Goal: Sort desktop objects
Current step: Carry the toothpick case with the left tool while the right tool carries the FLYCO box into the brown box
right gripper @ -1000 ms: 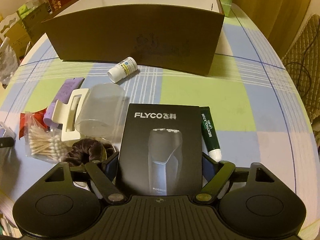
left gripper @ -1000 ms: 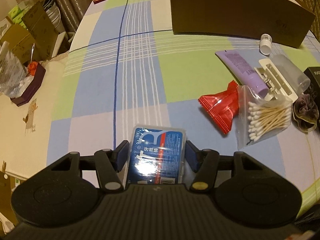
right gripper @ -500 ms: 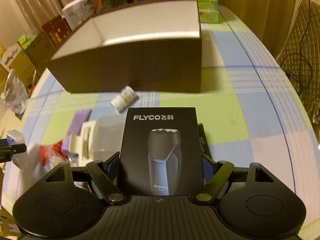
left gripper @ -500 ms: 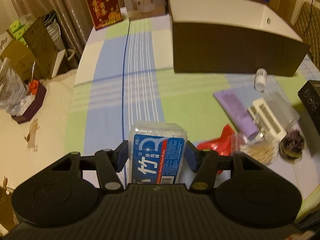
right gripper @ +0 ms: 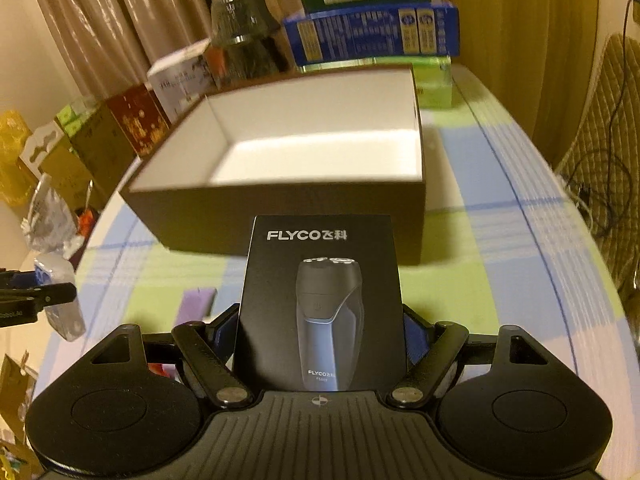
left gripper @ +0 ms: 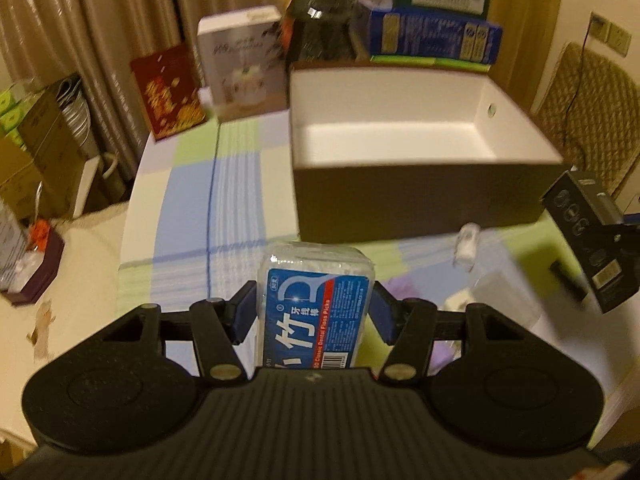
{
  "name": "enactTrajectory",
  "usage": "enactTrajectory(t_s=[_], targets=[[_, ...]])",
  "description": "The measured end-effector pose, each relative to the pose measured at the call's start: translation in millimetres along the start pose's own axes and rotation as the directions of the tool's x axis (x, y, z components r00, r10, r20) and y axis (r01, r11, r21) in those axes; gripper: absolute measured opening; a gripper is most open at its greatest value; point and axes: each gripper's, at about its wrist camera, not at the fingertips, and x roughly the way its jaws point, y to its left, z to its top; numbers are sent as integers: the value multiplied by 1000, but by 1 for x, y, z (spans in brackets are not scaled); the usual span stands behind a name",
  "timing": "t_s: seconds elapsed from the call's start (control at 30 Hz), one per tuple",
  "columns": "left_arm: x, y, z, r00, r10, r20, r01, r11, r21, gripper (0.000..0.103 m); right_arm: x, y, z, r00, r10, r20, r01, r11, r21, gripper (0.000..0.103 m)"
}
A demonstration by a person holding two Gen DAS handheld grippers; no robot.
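Grippers both carry loads toward the open box (right gripper: 280, 152); left gripper (left gripper: 316, 308) clamps the floss-pick pack (left gripper: 316, 312), right gripper (right gripper: 320, 332) clamps the shaver carton (right gripper: 320, 300), held clear of its rim.

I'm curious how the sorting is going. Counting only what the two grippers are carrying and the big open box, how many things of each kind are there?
Dental floss pick pack, in left gripper: 1
FLYCO shaver box, in right gripper: 1
Open brown box, nothing visible inside: 1
Total: 3
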Motion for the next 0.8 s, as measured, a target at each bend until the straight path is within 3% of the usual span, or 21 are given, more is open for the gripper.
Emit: enactTrajectory(t_s=[0.2, 0.5, 0.8], targets=[[5, -14, 41, 995, -75, 65, 75, 997, 3, 54, -4, 7, 29, 998, 12, 66, -11, 1000, -22, 76], [28, -41, 114, 975, -170, 146, 163, 985, 56, 54, 10, 17, 91, 986, 49, 162, -42, 998, -47, 76], [103, -48, 159, 974, -220, 60, 222, 975, -25, 54, 66, 11, 140, 987, -4, 160, 10, 999, -31, 76]])
